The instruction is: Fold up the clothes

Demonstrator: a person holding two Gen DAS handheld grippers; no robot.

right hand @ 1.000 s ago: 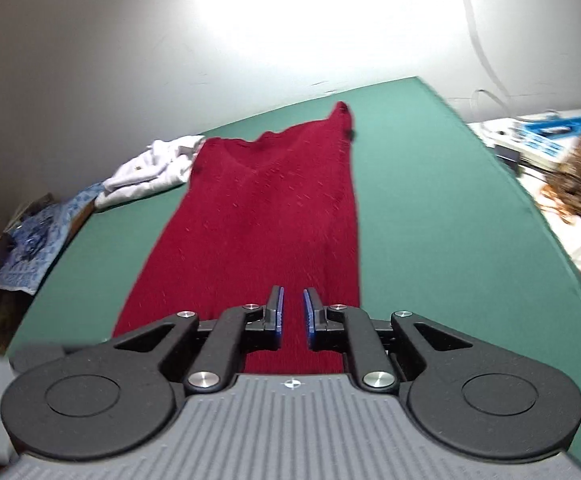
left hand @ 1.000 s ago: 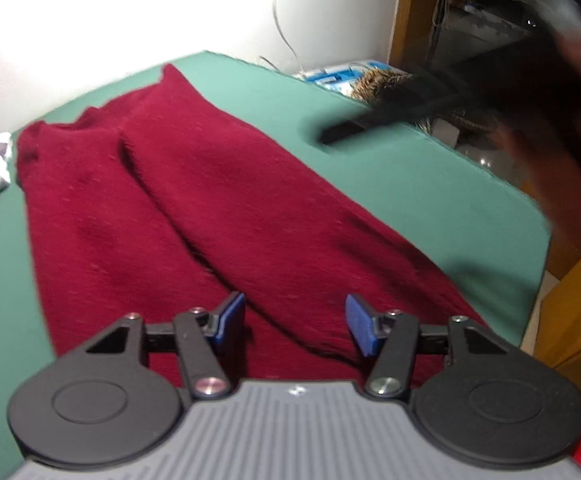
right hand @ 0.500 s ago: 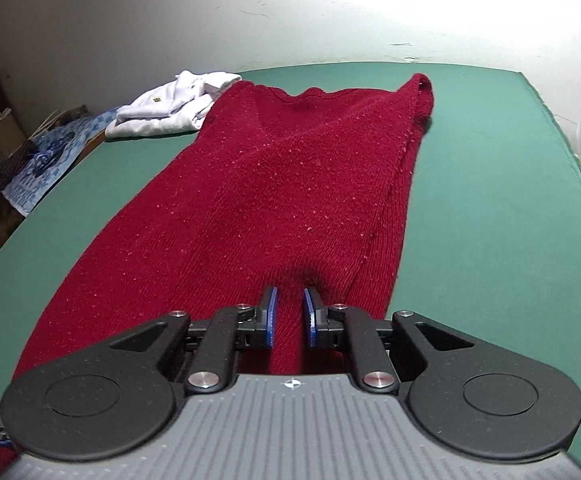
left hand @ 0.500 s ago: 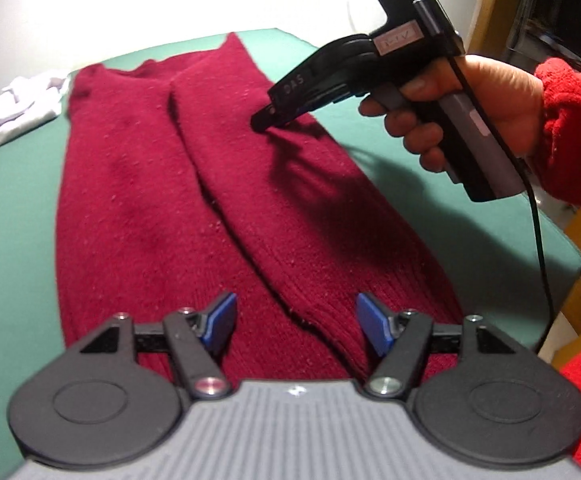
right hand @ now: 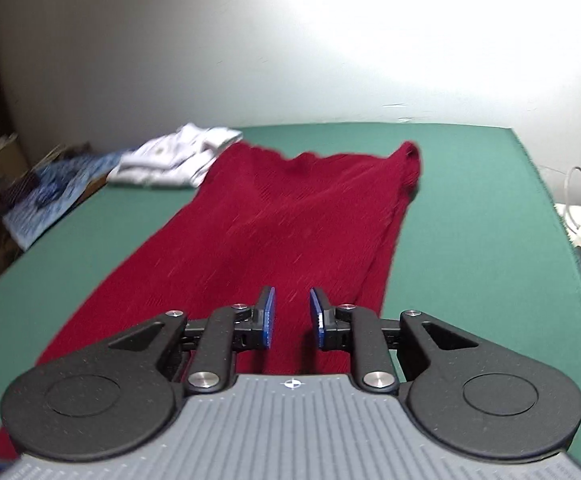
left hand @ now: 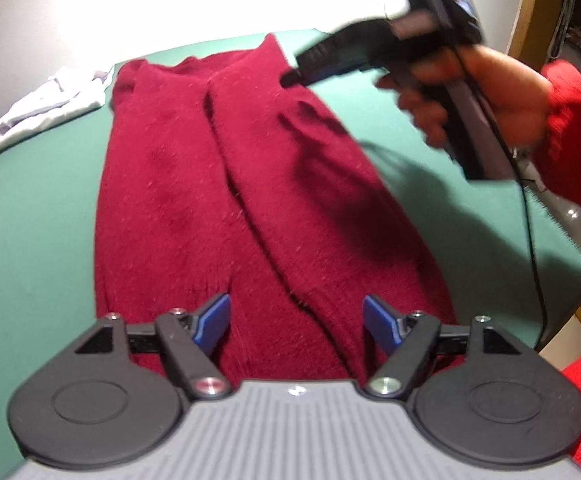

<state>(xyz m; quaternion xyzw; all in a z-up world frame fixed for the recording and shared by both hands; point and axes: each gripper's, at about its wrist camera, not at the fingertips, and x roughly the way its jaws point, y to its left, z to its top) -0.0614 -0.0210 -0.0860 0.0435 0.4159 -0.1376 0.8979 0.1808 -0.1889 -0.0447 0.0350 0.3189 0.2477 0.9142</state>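
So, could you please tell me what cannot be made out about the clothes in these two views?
- Dark red knitted sweater: its near hem is hidden behind the left gripper in the left wrist view, and behind the right gripper in the right wrist view.
- Crumpled white garment: blurred in both views, type unclear.
- Blue patterned cloth: blurred in the right wrist view.

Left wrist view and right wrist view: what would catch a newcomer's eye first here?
A long dark red knitted garment lies lengthwise down the green cloth-covered table, one side folded over along its length. In the left wrist view the black right gripper, held by a hand in a red sleeve, hangs over the garment's far right part. A crumpled white garment sits at the far left corner.
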